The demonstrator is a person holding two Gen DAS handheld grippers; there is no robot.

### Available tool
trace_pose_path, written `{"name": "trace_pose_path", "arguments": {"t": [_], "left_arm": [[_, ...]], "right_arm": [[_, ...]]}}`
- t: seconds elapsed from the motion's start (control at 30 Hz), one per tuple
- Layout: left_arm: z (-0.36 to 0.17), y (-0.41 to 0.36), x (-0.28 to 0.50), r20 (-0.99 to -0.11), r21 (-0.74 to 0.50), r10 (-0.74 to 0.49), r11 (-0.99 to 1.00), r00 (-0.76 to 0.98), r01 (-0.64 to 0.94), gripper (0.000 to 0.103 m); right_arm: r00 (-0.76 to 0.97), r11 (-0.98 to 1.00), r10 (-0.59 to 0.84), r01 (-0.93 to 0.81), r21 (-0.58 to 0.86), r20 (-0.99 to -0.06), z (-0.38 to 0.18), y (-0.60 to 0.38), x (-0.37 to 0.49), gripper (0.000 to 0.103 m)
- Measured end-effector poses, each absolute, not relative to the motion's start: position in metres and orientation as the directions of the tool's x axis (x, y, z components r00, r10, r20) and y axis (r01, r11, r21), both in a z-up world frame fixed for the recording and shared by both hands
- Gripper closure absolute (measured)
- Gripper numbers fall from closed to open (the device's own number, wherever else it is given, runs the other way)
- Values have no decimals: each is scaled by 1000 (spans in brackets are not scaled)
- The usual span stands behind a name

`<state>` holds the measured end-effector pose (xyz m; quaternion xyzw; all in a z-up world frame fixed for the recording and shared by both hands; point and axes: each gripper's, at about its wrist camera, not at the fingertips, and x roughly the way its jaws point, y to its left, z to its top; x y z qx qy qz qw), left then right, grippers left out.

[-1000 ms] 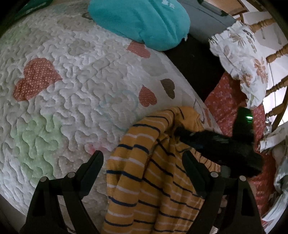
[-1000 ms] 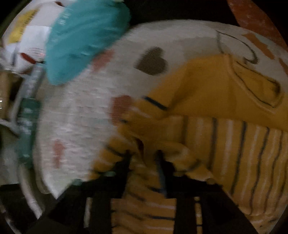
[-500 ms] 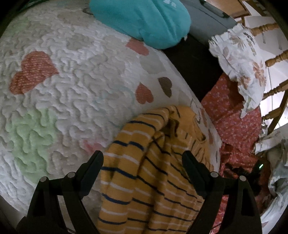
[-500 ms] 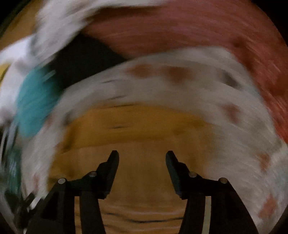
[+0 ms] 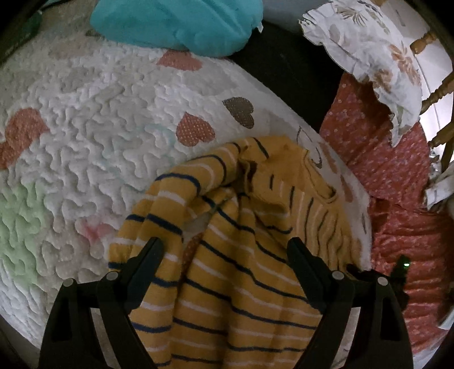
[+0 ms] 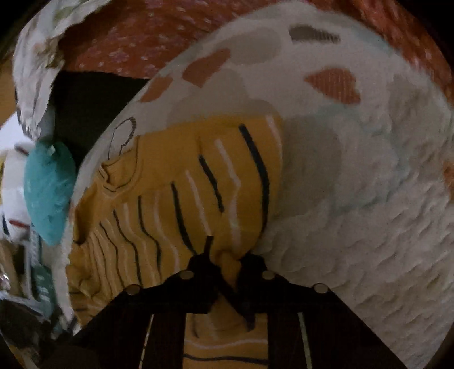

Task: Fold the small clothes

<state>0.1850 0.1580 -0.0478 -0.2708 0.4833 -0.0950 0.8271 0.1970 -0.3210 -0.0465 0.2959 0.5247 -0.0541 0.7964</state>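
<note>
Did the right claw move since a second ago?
Yes. The right claw left the striped sleeve for the yellow shirt edge nearer the bare quilt, just closing on cloth.

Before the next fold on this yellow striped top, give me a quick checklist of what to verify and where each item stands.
1. Right gripper pinching the yellow striped top: ok, jaws just closed on a bunched fold.
2. Left gripper free to grab: ok, open above the top.
3. Top lying flat: not ok, rumpled, sleeve folded over.
4. Bare heart quilt beside it: ok.
5. Teal garment apart from the top: ok.
</note>
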Motion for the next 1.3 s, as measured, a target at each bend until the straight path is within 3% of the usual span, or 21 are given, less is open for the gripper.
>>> {"name": "trace_pose_path", "arguments": {"t": [0.23, 0.4, 0.47, 0.6, 0.77, 0.83, 0.97, 1.1, 1.27, 1.3], "left_arm": [[-43, 165, 194, -731, -562, -416, 816, 541, -132, 15], [-40, 186, 189, -729, -556, -381, 814, 569, -168, 15], [-42, 208, 185, -726, -571, -365, 792, 583, -217, 15], [-45, 256, 172, -753, -544, -273, 770, 599, -333, 15], [-56, 312, 151, -817, -448, -133, 759, 561, -472, 15], [-61, 331, 141, -819, -466, -136, 725, 557, -508, 15], [-69, 360, 127, -816, -498, -143, 667, 560, -554, 15], [-74, 374, 122, -805, -534, -179, 636, 566, -558, 15], [-76, 372, 122, -785, -576, -240, 620, 571, -533, 15], [-75, 370, 124, -782, -580, -243, 620, 573, -528, 15]], "right_arm": [[363, 897, -19, 418, 145, -932, -26, -352, 203, 91], [348, 937, -5, 329, 117, -937, -27, -326, 205, 76], [379, 936, -81, 346, 60, -922, -11, -318, 197, 61], [464, 930, -233, 365, -55, -855, 31, -293, 183, 57], [497, 981, 95, 99, 166, -863, 39, -186, 178, 57], [415, 951, 298, -56, 303, -859, 24, -119, 173, 57], [200, 858, 508, -198, 473, -838, -12, -18, 153, 57], [103, 845, 494, -292, 448, -863, -32, 33, 120, 57], [97, 874, 337, -401, 273, -937, -58, 69, 90, 60], [101, 876, 322, -408, 256, -941, -59, 71, 87, 84]]}}
